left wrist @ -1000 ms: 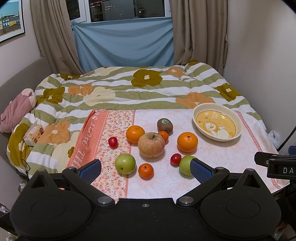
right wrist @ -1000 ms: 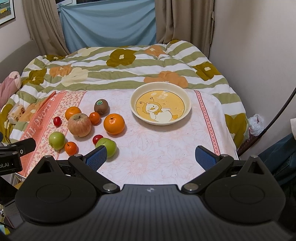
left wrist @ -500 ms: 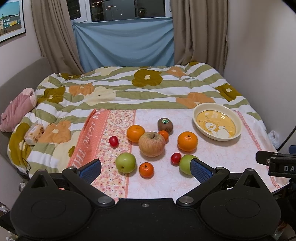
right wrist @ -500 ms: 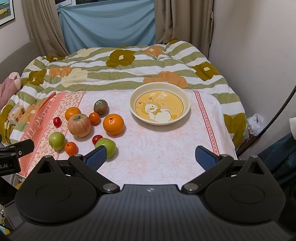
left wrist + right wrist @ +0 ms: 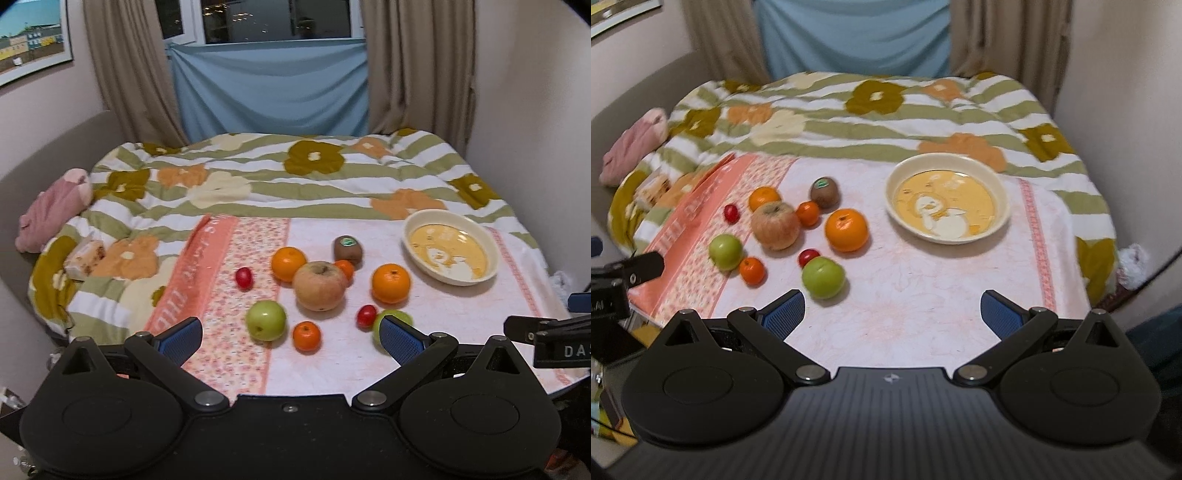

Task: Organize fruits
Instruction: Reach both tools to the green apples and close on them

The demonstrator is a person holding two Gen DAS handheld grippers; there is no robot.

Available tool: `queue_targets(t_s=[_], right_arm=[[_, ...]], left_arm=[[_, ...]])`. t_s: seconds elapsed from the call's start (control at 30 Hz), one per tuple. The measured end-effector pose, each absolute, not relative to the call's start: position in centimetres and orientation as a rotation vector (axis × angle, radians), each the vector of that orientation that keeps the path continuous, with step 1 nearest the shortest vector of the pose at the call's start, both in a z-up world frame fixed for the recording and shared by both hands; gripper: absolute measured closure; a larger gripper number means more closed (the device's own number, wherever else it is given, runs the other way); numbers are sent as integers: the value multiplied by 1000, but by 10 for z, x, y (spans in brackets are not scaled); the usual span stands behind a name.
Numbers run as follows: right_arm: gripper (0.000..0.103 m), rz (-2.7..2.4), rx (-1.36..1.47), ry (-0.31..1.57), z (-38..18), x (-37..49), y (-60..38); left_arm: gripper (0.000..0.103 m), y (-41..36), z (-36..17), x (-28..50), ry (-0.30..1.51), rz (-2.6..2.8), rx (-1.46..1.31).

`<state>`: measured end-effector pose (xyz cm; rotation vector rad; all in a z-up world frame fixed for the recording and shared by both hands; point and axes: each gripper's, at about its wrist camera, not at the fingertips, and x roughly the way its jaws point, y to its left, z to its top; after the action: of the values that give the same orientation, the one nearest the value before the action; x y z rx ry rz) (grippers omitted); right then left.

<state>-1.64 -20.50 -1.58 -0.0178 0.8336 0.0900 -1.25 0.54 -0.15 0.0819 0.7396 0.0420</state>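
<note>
Several fruits lie on a pink cloth: a large reddish apple (image 5: pixel 320 285) (image 5: pixel 775 225), two green apples (image 5: pixel 266 319) (image 5: pixel 823 277), oranges (image 5: pixel 390 283) (image 5: pixel 846 229), small tangerines (image 5: pixel 306 336), red cherry tomatoes (image 5: pixel 244 277) and a kiwi (image 5: pixel 348 248) (image 5: pixel 824 191). An empty cream bowl (image 5: pixel 413 221) (image 5: pixel 997 182) with a bear print stands at the right. My left gripper (image 5: pixel 291 338) is open and empty at the near edge, in front of the fruits. My right gripper (image 5: pixel 893 312) is open and empty, over bare cloth right of the near green apple.
The cloth lies on a bed with a green striped floral quilt (image 5: pixel 258 177). A pink plush (image 5: pixel 55 210) and a small packet (image 5: pixel 85 254) lie at the left. Walls stand close on the right. Curtains and a blue sheet (image 5: pixel 269 96) hang behind.
The right wrist view has moved forward and down toward the cloth, so fruits and bowl look larger. The left view has shifted only slightly. No fruit has moved.
</note>
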Motion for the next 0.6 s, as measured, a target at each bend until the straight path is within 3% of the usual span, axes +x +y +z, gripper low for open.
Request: queue_targets(t_s=[0.33, 0.6], right_arm=[[0, 144, 22, 820, -54, 16, -174], [0, 78, 33, 858, -82, 43, -139]], left_arm=[[0, 35, -30, 20, 753, 24, 179], [8, 62, -66, 72, 784, -113, 309]])
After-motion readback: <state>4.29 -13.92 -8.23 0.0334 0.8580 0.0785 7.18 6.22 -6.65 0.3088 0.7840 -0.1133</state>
